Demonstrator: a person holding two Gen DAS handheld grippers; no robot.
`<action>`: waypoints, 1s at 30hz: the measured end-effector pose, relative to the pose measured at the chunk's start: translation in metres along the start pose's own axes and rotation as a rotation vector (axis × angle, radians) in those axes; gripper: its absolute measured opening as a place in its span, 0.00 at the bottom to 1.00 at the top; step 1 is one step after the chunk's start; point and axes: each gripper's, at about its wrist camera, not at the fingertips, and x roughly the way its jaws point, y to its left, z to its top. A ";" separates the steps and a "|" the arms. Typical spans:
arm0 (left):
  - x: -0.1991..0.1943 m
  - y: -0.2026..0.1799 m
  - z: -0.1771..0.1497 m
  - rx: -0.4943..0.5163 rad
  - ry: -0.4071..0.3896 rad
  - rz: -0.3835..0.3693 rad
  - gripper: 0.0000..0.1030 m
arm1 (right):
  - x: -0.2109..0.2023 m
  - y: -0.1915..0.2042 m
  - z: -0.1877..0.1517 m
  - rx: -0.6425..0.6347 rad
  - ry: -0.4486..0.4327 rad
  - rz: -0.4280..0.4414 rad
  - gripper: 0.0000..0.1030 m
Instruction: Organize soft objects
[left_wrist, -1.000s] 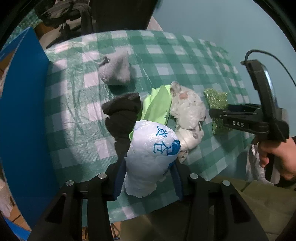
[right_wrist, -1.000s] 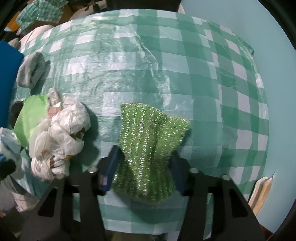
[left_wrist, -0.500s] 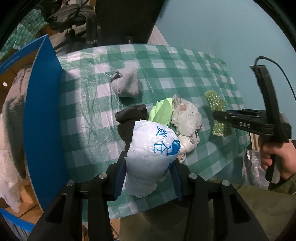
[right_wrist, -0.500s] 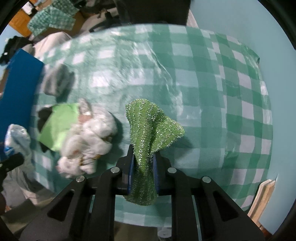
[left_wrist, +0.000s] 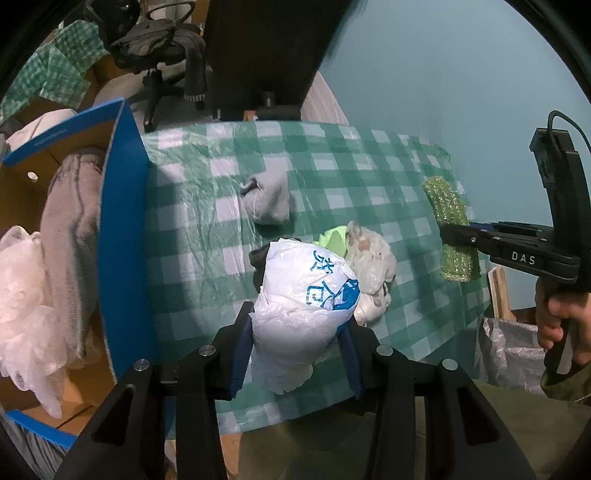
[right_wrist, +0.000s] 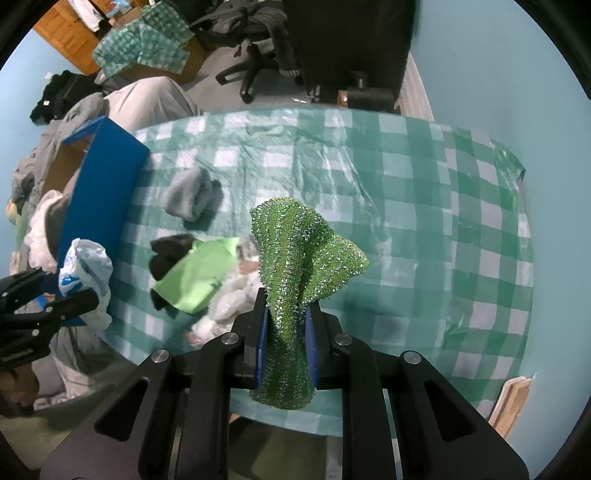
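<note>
My left gripper (left_wrist: 297, 332) is shut on a white plastic bag with blue print (left_wrist: 306, 295) and holds it above the checkered table (left_wrist: 369, 177); the bag also shows in the right wrist view (right_wrist: 86, 273). My right gripper (right_wrist: 286, 325) is shut on a glittery green scouring cloth (right_wrist: 299, 266), lifted off the table; the cloth also shows in the left wrist view (left_wrist: 448, 229). On the table lie a grey sock (left_wrist: 269, 199), a black cloth (right_wrist: 168, 253), a light green cloth (right_wrist: 199, 278) and crumpled white bags (left_wrist: 369, 258).
A blue-walled cardboard box (left_wrist: 123, 229) stands at the table's left edge and holds a grey cloth (left_wrist: 70, 229) and white netting (left_wrist: 22, 295). An office chair (right_wrist: 258, 55) and a dark cabinet stand behind the table. A lined bin (left_wrist: 509, 354) sits at the right.
My right gripper closed on the green cloth and lifted it off the table. Both grippers rose and pulled back; the left one carried its bag toward the blue box.
</note>
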 end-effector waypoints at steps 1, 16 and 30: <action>-0.003 0.000 0.001 -0.003 -0.006 0.001 0.42 | -0.002 0.003 0.002 0.001 -0.003 0.006 0.15; -0.040 0.013 0.012 -0.059 -0.071 0.017 0.42 | -0.029 0.051 0.026 -0.077 -0.039 0.075 0.15; -0.069 0.041 0.019 -0.104 -0.123 0.046 0.42 | -0.046 0.097 0.051 -0.169 -0.071 0.121 0.15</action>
